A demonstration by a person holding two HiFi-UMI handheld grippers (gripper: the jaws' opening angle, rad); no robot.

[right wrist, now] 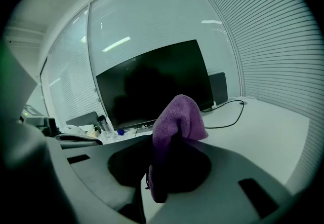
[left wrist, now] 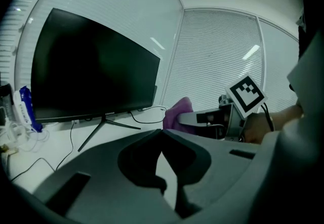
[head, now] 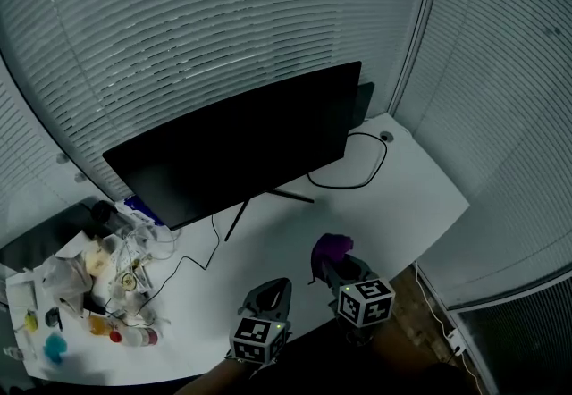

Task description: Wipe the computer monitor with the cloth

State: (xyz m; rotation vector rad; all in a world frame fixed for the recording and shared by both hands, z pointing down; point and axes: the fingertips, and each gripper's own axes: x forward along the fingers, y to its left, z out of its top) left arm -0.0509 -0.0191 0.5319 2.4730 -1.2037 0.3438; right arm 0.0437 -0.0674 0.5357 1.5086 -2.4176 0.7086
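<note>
A black computer monitor [head: 241,147] stands on a thin stand at the back of the white desk [head: 402,197], its screen dark. A purple cloth [head: 332,250] is bunched in my right gripper [head: 329,264], which is shut on it near the desk's front edge, well short of the screen. In the right gripper view the purple cloth [right wrist: 177,119] sticks up between the jaws in front of the monitor [right wrist: 154,83]. My left gripper [head: 277,288] hovers just to the left of it, shut and empty. From the left gripper view the cloth [left wrist: 176,112] and monitor [left wrist: 91,73] lie ahead.
A black cable [head: 366,161] loops on the desk behind the monitor's right end. A heap of clutter [head: 107,277] with bags, bottles and wires fills the desk's left part. Glass walls with blinds [head: 223,18] close in the back and right.
</note>
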